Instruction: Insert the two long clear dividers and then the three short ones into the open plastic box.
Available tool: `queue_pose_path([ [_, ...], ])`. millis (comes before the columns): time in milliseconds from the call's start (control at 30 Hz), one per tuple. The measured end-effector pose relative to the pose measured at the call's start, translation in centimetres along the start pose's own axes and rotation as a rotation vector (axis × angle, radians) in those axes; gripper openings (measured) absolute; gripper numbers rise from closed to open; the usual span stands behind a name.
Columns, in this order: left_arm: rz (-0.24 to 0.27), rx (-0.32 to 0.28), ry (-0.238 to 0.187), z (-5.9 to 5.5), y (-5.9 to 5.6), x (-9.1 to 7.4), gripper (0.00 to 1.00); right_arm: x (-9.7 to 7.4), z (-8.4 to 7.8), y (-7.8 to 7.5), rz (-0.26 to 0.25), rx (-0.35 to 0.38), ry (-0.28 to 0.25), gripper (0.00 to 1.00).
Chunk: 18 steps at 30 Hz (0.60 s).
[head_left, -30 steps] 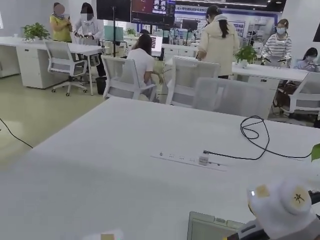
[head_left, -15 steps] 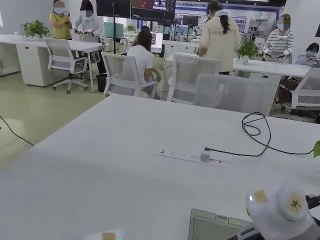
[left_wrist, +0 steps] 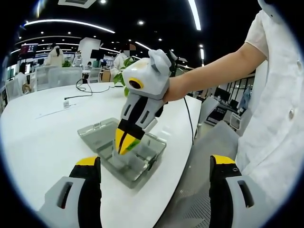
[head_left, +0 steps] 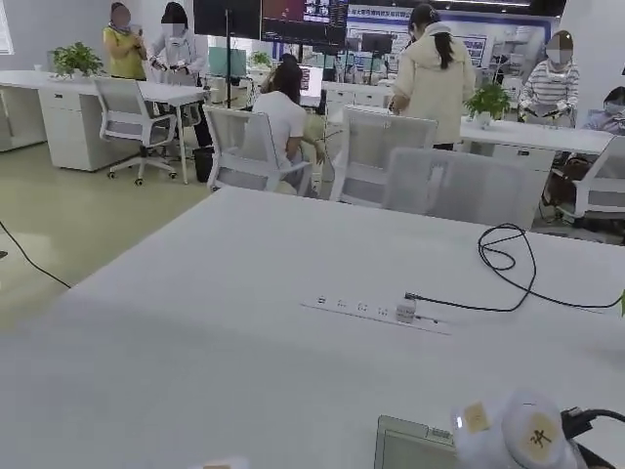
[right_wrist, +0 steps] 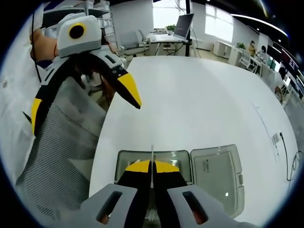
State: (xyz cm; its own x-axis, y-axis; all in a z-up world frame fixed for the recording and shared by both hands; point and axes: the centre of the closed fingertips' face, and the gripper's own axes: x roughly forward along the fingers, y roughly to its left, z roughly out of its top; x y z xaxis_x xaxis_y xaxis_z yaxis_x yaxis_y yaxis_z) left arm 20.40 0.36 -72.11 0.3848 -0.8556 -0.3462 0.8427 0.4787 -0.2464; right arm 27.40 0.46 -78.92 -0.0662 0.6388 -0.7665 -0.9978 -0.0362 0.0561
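The open clear plastic box (right_wrist: pixel 164 156) lies near the table's front edge, its lid (right_wrist: pixel 216 173) flat beside it. My right gripper (right_wrist: pixel 152 167) is shut on a thin clear divider (right_wrist: pixel 152 153), held edge-on just above the box base. In the left gripper view the right gripper (left_wrist: pixel 124 145) points down into the box (left_wrist: pixel 142 164). My left gripper (left_wrist: pixel 155 164) is open and holds nothing, a little back from the box; it also hangs open (right_wrist: pixel 85 107) off the table's edge. In the head view the right gripper (head_left: pixel 518 435) sits over the box lid (head_left: pixel 405 445).
A power strip (head_left: pixel 376 315) with a plug and a looping black cable (head_left: pixel 508 264) lie farther back on the white table (head_left: pixel 195 322). A grey mesh chair (right_wrist: pixel 66 142) stands at the table's near edge. White chairs (head_left: pixel 249 151) and several people are beyond.
In the head view the right gripper has dropped lower and a little left, toward the box. The box and the power strip have stayed put.
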Motion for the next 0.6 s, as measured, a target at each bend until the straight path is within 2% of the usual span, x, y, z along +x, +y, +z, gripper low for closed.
queue_pose_path([
  [167,-0.004,0.003,0.015,-0.4,0.0,0.1,0.97,0.8,-0.6,-0.1,0.007,0.014,0.017,0.03],
  [400,-0.005,-0.006,0.014,-0.5,0.1,0.0,0.97,1.7,-1.2,-0.1,0.015,0.022,0.051,0.03],
  [600,-0.005,-0.009,0.014,-0.6,0.2,0.0,0.97,2.1,-1.4,0.0,0.013,0.001,0.098,0.03],
])
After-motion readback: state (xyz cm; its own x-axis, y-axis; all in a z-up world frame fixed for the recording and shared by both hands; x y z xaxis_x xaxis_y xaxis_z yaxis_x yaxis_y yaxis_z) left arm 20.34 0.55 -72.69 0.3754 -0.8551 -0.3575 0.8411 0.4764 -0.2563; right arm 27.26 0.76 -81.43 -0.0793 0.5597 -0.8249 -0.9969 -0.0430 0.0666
